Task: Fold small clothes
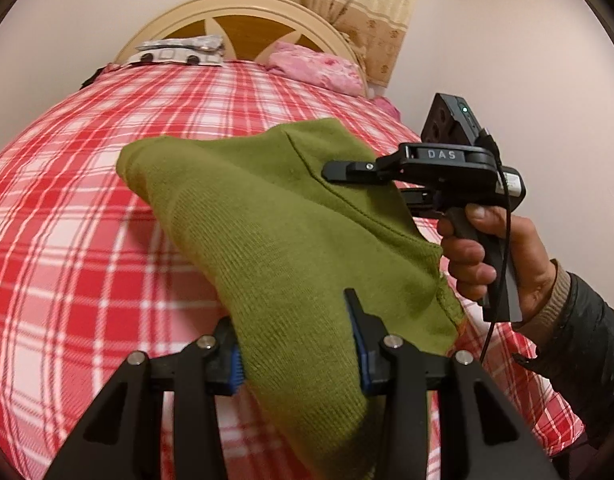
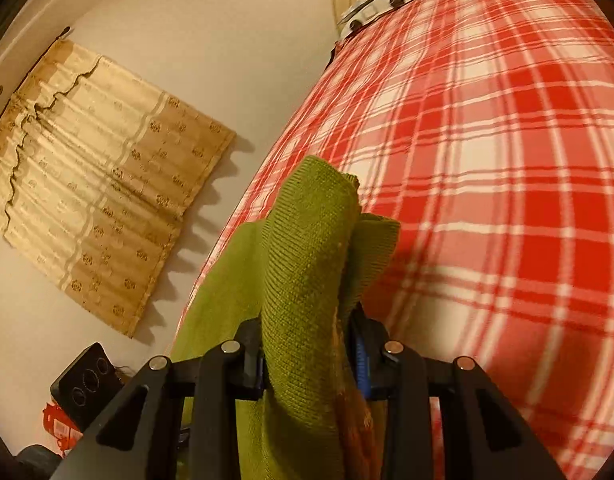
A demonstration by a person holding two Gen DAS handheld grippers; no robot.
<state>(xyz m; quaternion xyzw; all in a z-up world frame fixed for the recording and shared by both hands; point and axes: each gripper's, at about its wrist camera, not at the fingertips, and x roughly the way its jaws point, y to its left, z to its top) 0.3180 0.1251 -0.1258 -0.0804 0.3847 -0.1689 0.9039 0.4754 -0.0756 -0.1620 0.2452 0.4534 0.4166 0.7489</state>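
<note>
A small olive-green knit garment (image 1: pixel 275 224) is held up above a bed with a red and white plaid sheet (image 1: pixel 87 208). My left gripper (image 1: pixel 295 344) is shut on the garment's lower part, which drapes over its jaws. My right gripper (image 1: pixel 339 172) is shut on the garment's upper right edge, with a hand on its handle. In the right wrist view the same green garment (image 2: pixel 311 264) bunches between the right gripper's (image 2: pixel 307 360) jaws and hides most of the fingers, with the plaid sheet (image 2: pixel 487 200) beyond it.
A cream and wood headboard (image 1: pixel 247 28) stands at the far end. A pink pillow (image 1: pixel 319 68) lies at its right and a grey-white bundle (image 1: pixel 183 52) at its left. A beige patterned curtain (image 1: pixel 347 0) hangs behind on the pale wall.
</note>
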